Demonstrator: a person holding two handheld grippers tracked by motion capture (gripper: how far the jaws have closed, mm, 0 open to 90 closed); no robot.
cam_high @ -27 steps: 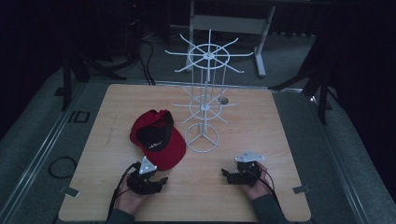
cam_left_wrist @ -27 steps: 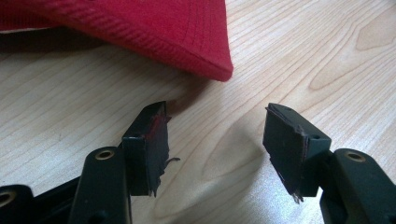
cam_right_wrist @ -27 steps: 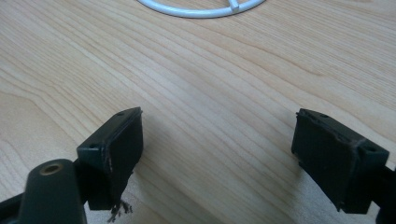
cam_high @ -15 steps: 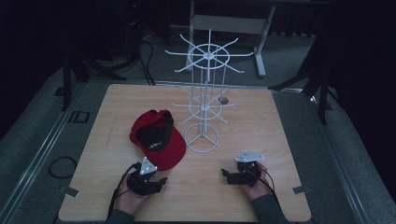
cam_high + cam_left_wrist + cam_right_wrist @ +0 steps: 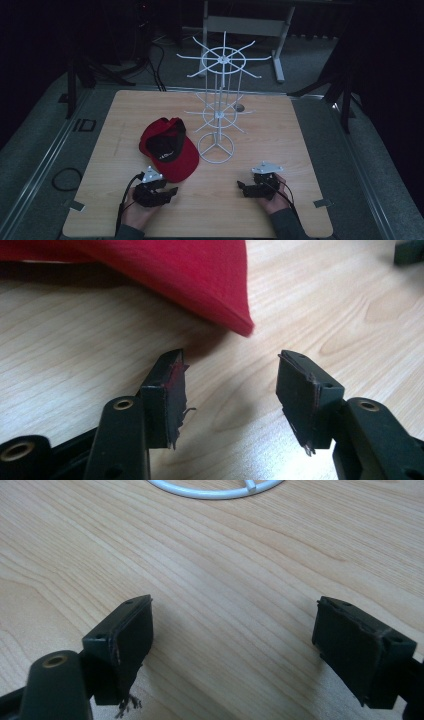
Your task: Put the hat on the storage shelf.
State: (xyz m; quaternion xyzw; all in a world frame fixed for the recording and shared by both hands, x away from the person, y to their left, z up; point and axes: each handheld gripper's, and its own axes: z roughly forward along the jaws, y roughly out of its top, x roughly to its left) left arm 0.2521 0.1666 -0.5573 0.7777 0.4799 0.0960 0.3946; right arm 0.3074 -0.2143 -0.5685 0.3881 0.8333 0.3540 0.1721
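A red cap (image 5: 166, 148) with a black front panel lies on the wooden table (image 5: 300, 130), left of a white wire display rack (image 5: 218, 107). My left gripper (image 5: 167, 192) rests near the front edge, just below the cap's brim, and stands open with nothing between its jaws. In the left gripper view the red brim (image 5: 200, 280) lies just ahead of the left gripper (image 5: 230, 390). My right gripper (image 5: 242, 187) rests at the front right, open and empty. The rack's round base (image 5: 215, 490) shows ahead of the right gripper (image 5: 235, 640).
The rack's ring base (image 5: 216, 148) stands on the table between the two grippers and farther back. A small dark hole (image 5: 240, 107) marks the table behind the rack. Beyond the table are a grey floor, cables and a metal stand (image 5: 280, 45).
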